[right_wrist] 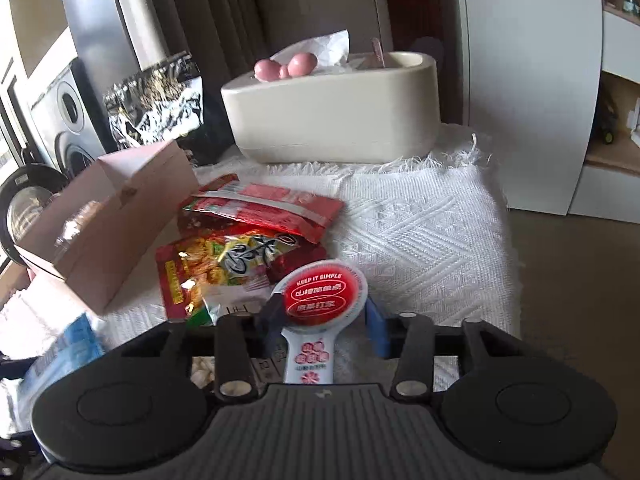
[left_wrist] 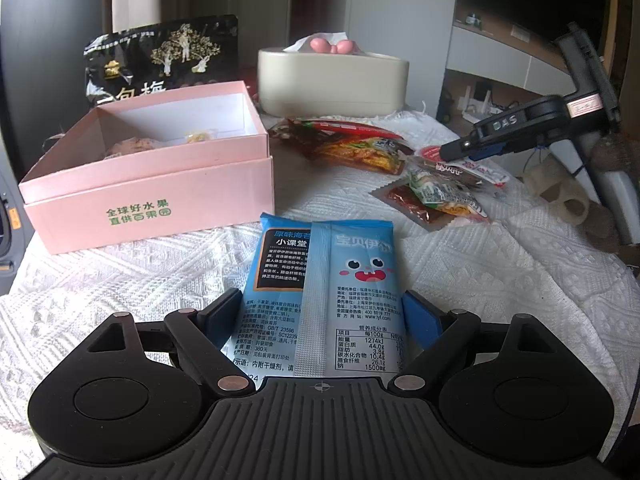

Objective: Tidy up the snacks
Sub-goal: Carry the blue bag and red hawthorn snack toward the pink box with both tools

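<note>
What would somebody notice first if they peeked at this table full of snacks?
Probably the big open pink cardboard box on the left of the white knitted cloth. Right in front, the left tool grips a blue seaweed packet with a cartoon face. The right tool has closed on a round red-topped lollipop-shaped snack, beside a heap of red snack bags.

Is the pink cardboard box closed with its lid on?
No, the pink cardboard box stands open, its white inside and a few snacks showing.
</note>
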Demonstrator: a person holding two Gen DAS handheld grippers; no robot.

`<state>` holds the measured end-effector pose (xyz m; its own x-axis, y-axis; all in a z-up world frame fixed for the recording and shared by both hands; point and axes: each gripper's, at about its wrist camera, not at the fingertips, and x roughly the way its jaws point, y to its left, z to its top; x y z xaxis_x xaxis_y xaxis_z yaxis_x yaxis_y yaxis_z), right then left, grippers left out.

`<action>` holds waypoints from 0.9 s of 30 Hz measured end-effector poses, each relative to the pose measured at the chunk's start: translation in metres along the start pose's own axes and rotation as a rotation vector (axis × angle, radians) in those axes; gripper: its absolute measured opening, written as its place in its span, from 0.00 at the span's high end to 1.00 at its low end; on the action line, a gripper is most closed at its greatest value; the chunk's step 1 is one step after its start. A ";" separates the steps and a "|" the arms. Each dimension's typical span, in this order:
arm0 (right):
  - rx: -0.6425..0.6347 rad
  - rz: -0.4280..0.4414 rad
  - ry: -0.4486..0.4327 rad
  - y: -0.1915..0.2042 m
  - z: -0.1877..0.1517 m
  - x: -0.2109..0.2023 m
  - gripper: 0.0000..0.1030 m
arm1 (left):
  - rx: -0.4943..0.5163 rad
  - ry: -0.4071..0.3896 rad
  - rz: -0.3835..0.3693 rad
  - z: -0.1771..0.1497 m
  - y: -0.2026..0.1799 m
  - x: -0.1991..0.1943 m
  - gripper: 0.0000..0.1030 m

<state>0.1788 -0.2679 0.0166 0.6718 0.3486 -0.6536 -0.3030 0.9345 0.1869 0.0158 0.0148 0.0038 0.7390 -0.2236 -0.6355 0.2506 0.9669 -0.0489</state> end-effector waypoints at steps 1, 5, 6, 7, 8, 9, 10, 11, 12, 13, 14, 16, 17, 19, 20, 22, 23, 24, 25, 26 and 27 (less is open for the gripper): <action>0.011 0.016 0.000 0.000 0.000 -0.004 0.65 | 0.001 0.000 0.001 0.000 0.000 0.000 0.12; 0.035 0.114 0.034 0.006 -0.005 -0.012 0.67 | 0.003 0.000 0.003 0.001 0.000 0.000 0.12; 0.030 0.134 0.041 0.009 -0.008 -0.014 0.67 | 0.004 0.000 0.003 0.001 0.000 0.000 0.12; 0.011 0.138 0.043 0.014 -0.011 -0.017 0.67 | 0.003 0.000 0.003 0.001 0.000 0.000 0.12; -0.019 0.123 0.037 0.021 -0.014 -0.019 0.67 | 0.004 0.001 0.003 0.001 0.000 0.000 0.12; -0.058 0.095 0.027 0.027 -0.017 -0.021 0.67 | 0.005 0.001 0.004 0.001 -0.001 0.001 0.12; -0.093 0.065 0.019 0.032 -0.018 -0.023 0.66 | 0.007 0.001 0.006 0.001 -0.001 0.001 0.12; -0.114 0.040 0.010 0.034 -0.017 -0.024 0.63 | 0.008 0.002 0.007 0.000 -0.001 0.001 0.12; -0.122 0.020 0.005 0.034 -0.016 -0.026 0.56 | 0.010 0.003 0.008 0.001 -0.001 0.001 0.12; -0.122 0.004 -0.004 0.033 -0.013 -0.028 0.52 | 0.012 0.005 0.008 0.001 -0.002 0.001 0.12; -0.119 0.003 -0.017 0.032 -0.012 -0.032 0.47 | 0.014 0.008 0.007 0.001 -0.001 0.001 0.12; -0.123 -0.008 -0.054 0.029 -0.008 -0.040 0.41 | 0.009 0.020 -0.001 0.003 0.000 0.001 0.13; -0.128 -0.025 -0.071 0.029 -0.007 -0.041 0.37 | 0.006 0.027 -0.005 0.004 0.000 0.001 0.13; -0.121 -0.059 -0.089 0.029 -0.005 -0.038 0.31 | -0.006 0.043 -0.006 0.007 0.001 0.001 0.13; -0.111 -0.066 -0.085 0.028 -0.004 -0.032 0.31 | -0.016 0.051 -0.009 0.009 0.002 0.001 0.13; -0.084 -0.070 -0.051 0.026 -0.001 -0.014 0.31 | -0.031 0.063 -0.017 0.010 0.003 -0.001 0.14; -0.072 -0.080 -0.032 0.025 0.000 -0.003 0.31 | -0.037 0.065 -0.022 0.010 0.003 -0.002 0.14; -0.059 -0.096 -0.016 0.021 0.001 0.008 0.31 | -0.046 0.066 -0.029 0.010 0.005 -0.003 0.14; -0.042 -0.101 -0.026 0.018 0.000 0.014 0.31 | -0.056 0.066 -0.037 0.010 0.006 -0.004 0.14; -0.020 -0.098 -0.032 0.015 -0.001 0.018 0.31 | -0.063 0.066 -0.044 0.010 0.008 -0.005 0.15; 0.003 -0.088 -0.020 0.012 -0.002 0.021 0.31 | -0.071 0.064 -0.051 0.010 0.009 -0.006 0.15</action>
<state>0.1880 -0.2493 0.0040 0.7090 0.2665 -0.6529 -0.2402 0.9617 0.1318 0.0200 0.0238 0.0147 0.6845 -0.2665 -0.6786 0.2402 0.9613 -0.1351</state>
